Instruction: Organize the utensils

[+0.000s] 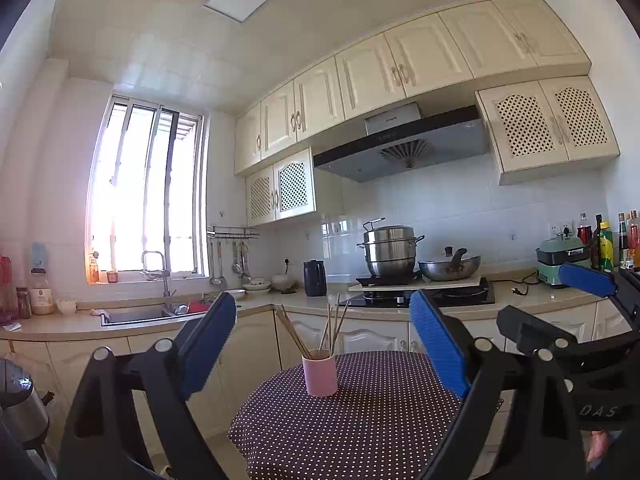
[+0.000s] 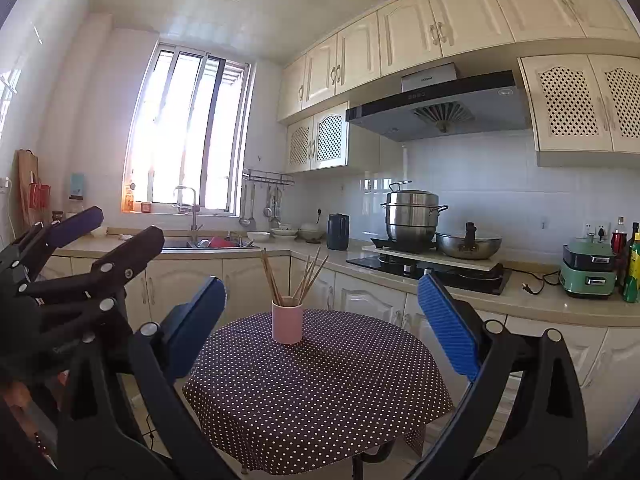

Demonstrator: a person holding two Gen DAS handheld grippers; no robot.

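A pink cup (image 1: pixel 319 374) stands upright on a small round table with a dark polka-dot cloth (image 1: pixel 360 420). Several wooden chopsticks (image 1: pixel 330 328) stand in it, fanned out. The cup (image 2: pixel 287 321) and chopsticks (image 2: pixel 296 276) also show in the right wrist view, near the far edge of the table (image 2: pixel 312 392). My left gripper (image 1: pixel 324 320) is open and empty, held back from the table, with the cup seen between its fingers. My right gripper (image 2: pixel 320 300) is open and empty, also short of the table. Each gripper shows at the edge of the other's view, the right one (image 1: pixel 560 300) and the left one (image 2: pixel 104 232).
An L-shaped kitchen counter (image 2: pixel 520 300) runs behind the table with a sink (image 1: pixel 140 314), a dark kettle (image 2: pixel 338 232), a hob with a steel pot (image 2: pixel 412 216) and a wok (image 2: pixel 468 244), a green cooker (image 2: pixel 588 272) and bottles (image 2: pixel 628 264). Ladles hang on a wall rack (image 2: pixel 264 204).
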